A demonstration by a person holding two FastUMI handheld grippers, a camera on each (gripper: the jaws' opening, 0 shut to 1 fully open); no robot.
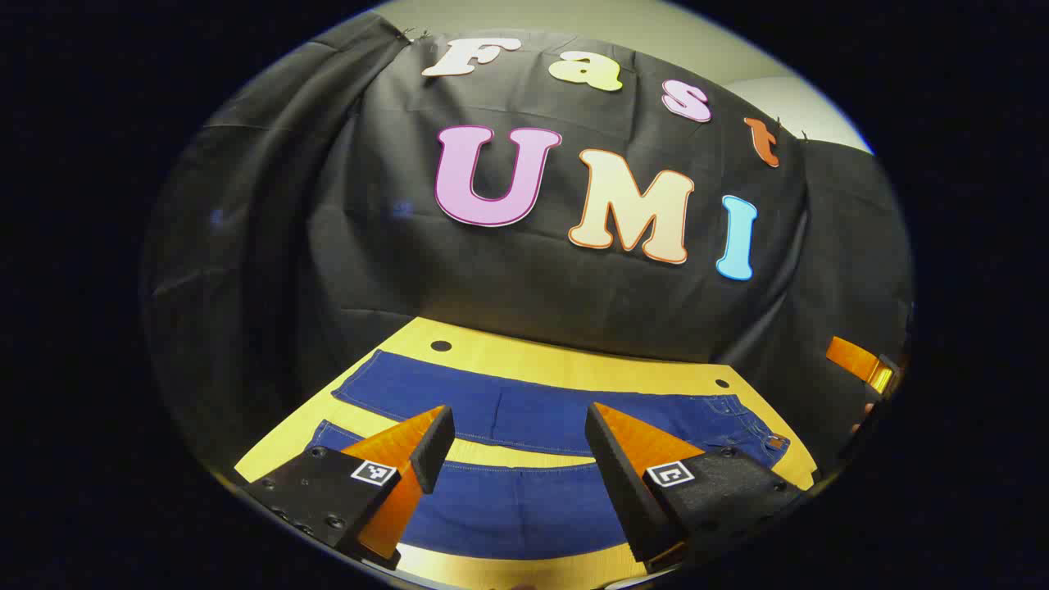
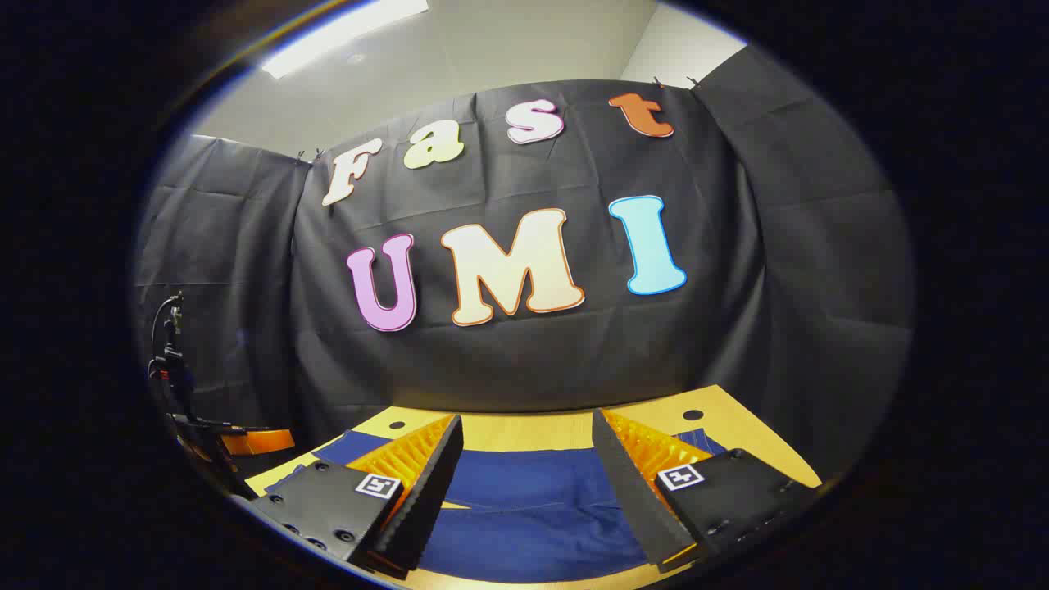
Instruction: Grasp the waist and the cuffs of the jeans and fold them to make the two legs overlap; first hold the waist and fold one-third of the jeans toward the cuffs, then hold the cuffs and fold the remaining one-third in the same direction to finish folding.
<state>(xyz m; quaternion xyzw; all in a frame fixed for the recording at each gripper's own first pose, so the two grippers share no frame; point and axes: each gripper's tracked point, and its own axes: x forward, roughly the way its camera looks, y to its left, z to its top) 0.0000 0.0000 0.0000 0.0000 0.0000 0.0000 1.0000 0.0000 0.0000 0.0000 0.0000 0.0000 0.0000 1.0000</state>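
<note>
The jeans (image 1: 524, 414) are dark blue with pale stitching. The table (image 1: 565, 365) is yellow. Each gripper's fingers (image 1: 639, 442) are orange and black.

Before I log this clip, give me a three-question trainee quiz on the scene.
1. True or false: the jeans lie spread on the table, legs apart.
2. The left gripper is: A) shut on the waist B) open above the jeans C) shut on a cuff.
3. Fill in: the right gripper is ____.

Key: 1 true; 2 B; 3 open.
</note>
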